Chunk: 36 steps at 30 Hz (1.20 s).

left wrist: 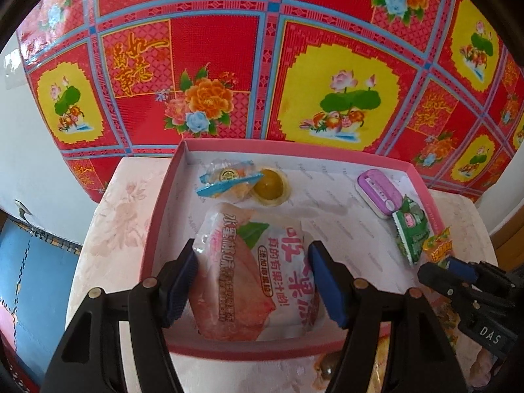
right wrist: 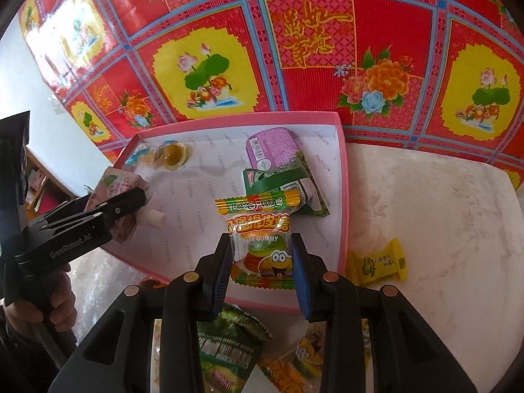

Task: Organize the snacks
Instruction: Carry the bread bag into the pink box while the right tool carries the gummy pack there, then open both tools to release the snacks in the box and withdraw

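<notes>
Left gripper (left wrist: 253, 283), pads clamped on a pink jelly pouch (left wrist: 252, 275) held over the near part of the pink box (left wrist: 294, 152). Right gripper (right wrist: 261, 273), pads closed on a burger gummy packet (right wrist: 258, 239) above the box's near edge. In the box: jelly cup (left wrist: 270, 185), purple tin (left wrist: 380, 193), green packet (left wrist: 409, 232). A yellow candy (right wrist: 376, 263) lies on the table (right wrist: 442, 222) just beside the box

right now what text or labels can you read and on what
"BURGER GUMMY" and "YOKO": gummy pack in the right tongs
"FASHION", repeated: box lining
"GenRobot.AI": left tongs body
"DAS": right tongs body, seen from the left wrist view
Chinese print on the pink pouch, yellow candy and wall cloth: not transcribed
Purple tin barcode label: too small
</notes>
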### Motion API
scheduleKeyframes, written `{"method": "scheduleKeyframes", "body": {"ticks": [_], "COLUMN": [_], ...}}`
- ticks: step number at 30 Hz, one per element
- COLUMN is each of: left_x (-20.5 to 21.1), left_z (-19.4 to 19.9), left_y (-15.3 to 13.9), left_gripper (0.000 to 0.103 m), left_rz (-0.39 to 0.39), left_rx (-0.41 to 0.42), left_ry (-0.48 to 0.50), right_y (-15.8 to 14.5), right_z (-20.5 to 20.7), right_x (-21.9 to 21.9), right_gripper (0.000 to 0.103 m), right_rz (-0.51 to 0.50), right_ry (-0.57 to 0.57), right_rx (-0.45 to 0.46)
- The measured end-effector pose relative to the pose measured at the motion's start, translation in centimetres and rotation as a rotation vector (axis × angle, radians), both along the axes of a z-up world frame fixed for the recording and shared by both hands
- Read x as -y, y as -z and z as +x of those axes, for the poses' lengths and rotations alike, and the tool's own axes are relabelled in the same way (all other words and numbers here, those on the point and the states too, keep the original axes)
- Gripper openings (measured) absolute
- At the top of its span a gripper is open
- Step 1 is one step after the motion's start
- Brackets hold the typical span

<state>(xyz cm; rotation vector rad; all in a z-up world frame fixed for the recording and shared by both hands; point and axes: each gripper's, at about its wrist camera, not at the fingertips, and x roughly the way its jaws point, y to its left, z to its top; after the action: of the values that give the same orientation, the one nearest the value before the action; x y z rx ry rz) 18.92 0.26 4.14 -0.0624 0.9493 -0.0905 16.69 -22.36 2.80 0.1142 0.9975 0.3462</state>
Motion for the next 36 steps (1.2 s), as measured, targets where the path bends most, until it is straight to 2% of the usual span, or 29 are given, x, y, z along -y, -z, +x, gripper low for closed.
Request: {"method": "scheduleKeyframes", "body": {"ticks": [5,16,26,31,36], "left_x": [0.2,0.1,0.3,0.0,0.6], "left_z": [0.8,2.0,2.2,2.5,2.3], "left_y": [0.6,2.0,2.2,1.9,0.7], "left_gripper": [0.070,0.071,0.071,0.071,0.072], "left_rz": [0.016,-0.027,-0.029,-0.037,-0.019], "left_rx": [0.008,-0.001,0.008,-0.020,-0.005], "left_ry": [0.005,-0.017,-0.016,-0.020,0.000], "right_y": [0.5,0.7,0.9,0.9,0.6], "right_z": [0.6,1.9,2.1,2.1,1.7], "right_x": [0.1,-0.4,-0.9,-1.0,-0.8], "right_gripper": [0.035,0.035,0.036,0.036,0.044], "right_rz": [0.003,-0.006,-0.015,-0.005,0.018], "right_ry": [0.002,-0.003,-0.016,-0.017,-0.029], "right_rx": [-0.004,0.010,0.035,0.028,0.028]}}
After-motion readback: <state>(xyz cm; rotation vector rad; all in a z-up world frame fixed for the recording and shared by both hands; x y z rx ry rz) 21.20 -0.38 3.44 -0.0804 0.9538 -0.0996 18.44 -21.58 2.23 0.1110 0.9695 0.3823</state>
